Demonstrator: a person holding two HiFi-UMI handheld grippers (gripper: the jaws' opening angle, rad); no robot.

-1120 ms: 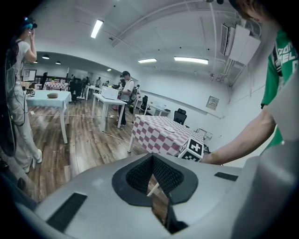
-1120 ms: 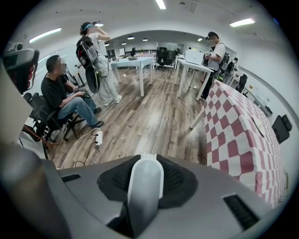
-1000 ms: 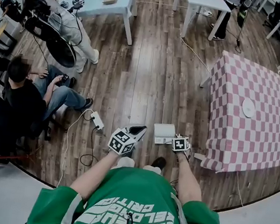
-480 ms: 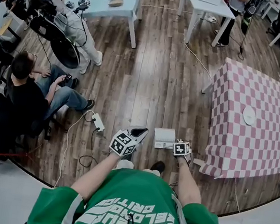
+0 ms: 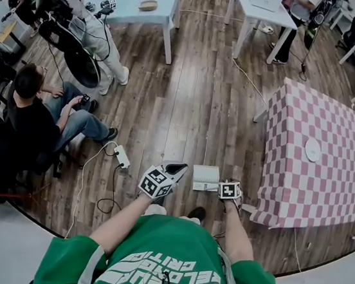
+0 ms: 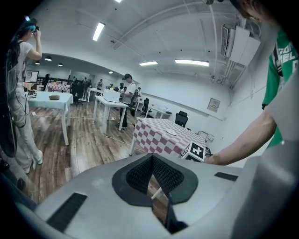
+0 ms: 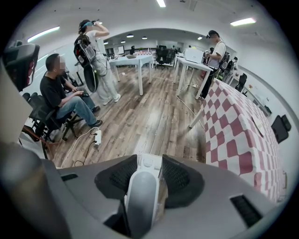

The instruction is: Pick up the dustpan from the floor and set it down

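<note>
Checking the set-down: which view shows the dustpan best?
The head view: the whole dustpan shows against the wood floor, just ahead of the right gripper. The right gripper view shows only its grey handle between the jaws, which have just been opening. The left gripper view doesn't show it.

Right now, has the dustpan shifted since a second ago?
No. The dustpan keeps the same gap to the power strip on one side and to the checkered table on the other in the head view.
</note>
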